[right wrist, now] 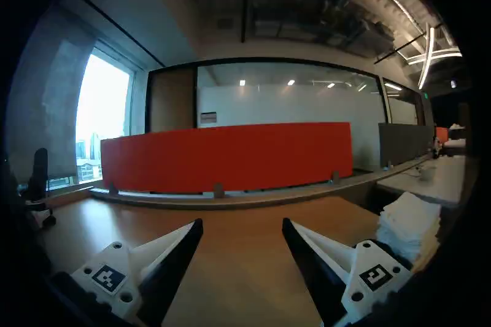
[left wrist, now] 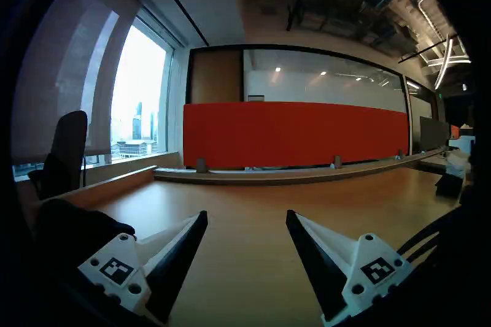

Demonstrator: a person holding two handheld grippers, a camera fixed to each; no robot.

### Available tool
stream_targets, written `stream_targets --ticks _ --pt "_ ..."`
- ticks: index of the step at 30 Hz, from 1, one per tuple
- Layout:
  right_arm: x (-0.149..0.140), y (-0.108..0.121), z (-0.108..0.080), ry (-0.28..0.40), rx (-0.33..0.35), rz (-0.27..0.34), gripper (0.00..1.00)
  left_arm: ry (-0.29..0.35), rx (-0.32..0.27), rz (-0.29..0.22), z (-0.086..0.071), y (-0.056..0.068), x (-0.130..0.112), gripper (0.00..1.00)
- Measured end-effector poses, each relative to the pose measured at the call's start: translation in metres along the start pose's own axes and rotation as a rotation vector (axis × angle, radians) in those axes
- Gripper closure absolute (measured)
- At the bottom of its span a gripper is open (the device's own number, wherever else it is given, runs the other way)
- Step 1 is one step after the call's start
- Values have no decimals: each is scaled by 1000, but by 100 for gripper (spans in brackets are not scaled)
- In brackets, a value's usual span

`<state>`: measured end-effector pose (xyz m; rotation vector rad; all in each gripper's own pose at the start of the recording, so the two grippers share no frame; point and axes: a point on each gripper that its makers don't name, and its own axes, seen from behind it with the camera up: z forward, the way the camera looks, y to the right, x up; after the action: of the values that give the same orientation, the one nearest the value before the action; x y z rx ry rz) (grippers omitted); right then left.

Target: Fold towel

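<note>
In the right gripper view, a stack of folded white towels [right wrist: 410,224] sits at the right edge of the wooden desk [right wrist: 245,247], beside my right gripper [right wrist: 242,223], which is open with nothing between its fingers. In the left gripper view, my left gripper [left wrist: 247,213] hovers low over the same wooden desk [left wrist: 258,204], also open and holding nothing. A bit of white cloth [left wrist: 457,164] lies far off at the right edge of the left gripper view, next to a dark object [left wrist: 449,184].
A red divider panel [left wrist: 294,134] runs along the back of the desk, also seen in the right gripper view [right wrist: 227,156]. A black office chair [left wrist: 61,155] stands at the left by the window. A second desk [right wrist: 442,180] lies to the right.
</note>
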<state>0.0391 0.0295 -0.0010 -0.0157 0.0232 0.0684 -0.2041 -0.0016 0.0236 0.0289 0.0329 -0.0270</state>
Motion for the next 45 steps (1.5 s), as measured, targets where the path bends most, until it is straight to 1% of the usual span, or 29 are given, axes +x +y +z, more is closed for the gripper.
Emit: stream_targets --ticks 3,9,21,27,36,39,45 --pt "-10 3 1 -4 -2 9 0 0 0 0 0 0 0 5" --pt "-28 2 6 -5 3 9 0 0 0 0 0 0 0 5" --pt "-48 -4 7 -23 2 4 0 0 0 0 0 0 0 5" --pt "-53 -11 7 -28 14 -24 0 0 0 0 0 0 -1 5" --pt "-54 -18 4 -15 17 -64 0 0 0 0 0 1 -1 5" --pt "-53 -21 3 -15 18 -74 0 0 0 0 0 0 -1 5" --pt "-52 -22 3 -17 20 -73 0 0 0 0 0 0 -1 5"
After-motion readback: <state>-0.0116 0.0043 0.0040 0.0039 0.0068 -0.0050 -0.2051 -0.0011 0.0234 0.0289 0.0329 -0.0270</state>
